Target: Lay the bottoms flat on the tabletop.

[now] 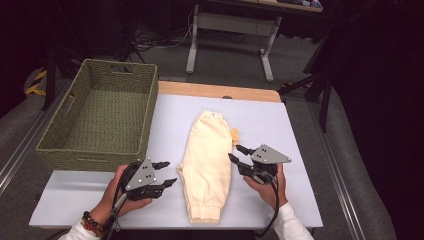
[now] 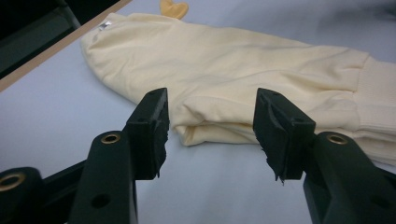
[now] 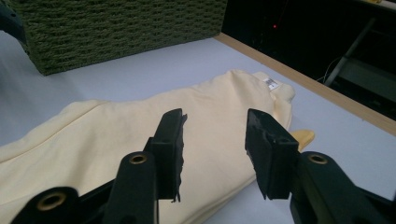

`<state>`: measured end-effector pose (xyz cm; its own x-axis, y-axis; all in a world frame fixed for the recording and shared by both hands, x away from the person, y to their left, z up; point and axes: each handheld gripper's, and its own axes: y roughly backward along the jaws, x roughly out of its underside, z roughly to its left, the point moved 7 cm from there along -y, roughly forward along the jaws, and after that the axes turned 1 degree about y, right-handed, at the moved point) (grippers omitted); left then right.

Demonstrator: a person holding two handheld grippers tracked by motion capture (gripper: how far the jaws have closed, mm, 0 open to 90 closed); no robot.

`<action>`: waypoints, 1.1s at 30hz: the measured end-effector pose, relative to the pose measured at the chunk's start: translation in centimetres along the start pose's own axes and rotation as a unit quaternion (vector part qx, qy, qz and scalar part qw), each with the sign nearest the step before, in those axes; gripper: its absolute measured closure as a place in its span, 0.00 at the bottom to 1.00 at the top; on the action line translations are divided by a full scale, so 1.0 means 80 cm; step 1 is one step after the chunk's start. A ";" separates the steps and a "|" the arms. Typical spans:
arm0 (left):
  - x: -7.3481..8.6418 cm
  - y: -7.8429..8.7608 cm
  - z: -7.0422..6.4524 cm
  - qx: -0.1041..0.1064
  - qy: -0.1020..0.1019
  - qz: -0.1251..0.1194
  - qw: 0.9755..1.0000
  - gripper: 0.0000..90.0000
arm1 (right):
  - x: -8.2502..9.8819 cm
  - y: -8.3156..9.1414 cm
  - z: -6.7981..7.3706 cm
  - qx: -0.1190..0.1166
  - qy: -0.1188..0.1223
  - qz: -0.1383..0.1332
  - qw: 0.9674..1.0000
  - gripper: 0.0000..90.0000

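You're sitting with both sets of tongs wide and holding nothing, one on each side of the cream trousers [image 1: 207, 165], which are lying folded lengthwise mid-table, waistband at 12 o'clock, cuffs at 6.

Left to right: the green woven basket [image 1: 100, 117] is standing at about 10 o'clock from the garment, overhanging the table's left edge. Your left gripper [image 1: 166, 172] is hovering just beside the garment's 9 o'clock edge, jaws spread and pointing at it. In the left gripper view, the folded crotch corner is showing between the jaws, a little beyond the tips. Your right gripper [image 1: 239, 153] is mirroring that at 3 o'clock, jaws parted over the cloth's edge, near the small orange tab [image 1: 234, 134].

Risks, as I'm judging them:
- The fabric is stacked in layers; a shallow pinch is likely catching the top layer only, so the fold opens when lifted.
- Uneven grips are going to twist or drag it across the grey table [image 1: 280, 120].
- Closing near that tab could snag it instead of the cloth.
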<state>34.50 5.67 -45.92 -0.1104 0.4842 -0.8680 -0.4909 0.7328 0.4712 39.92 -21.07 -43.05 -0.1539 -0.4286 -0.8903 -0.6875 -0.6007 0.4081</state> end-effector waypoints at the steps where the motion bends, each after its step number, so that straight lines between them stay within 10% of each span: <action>1: 0.000 0.000 0.000 -0.003 -0.002 0.001 1.000 0.51 | 0.000 0.002 0.000 0.004 0.002 -0.006 1.000 0.61; 33: 0.034 0.019 0.008 -0.030 0.035 -0.009 0.999 0.20 | 0.037 0.047 0.013 0.052 -0.009 -0.024 0.998 0.14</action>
<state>33.99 8.36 -47.45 -0.1596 0.4346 -0.8864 -0.5448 0.7100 0.4462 36.14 -23.91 -44.33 -0.1312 -0.3882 -0.9122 -0.7644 -0.5463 0.3424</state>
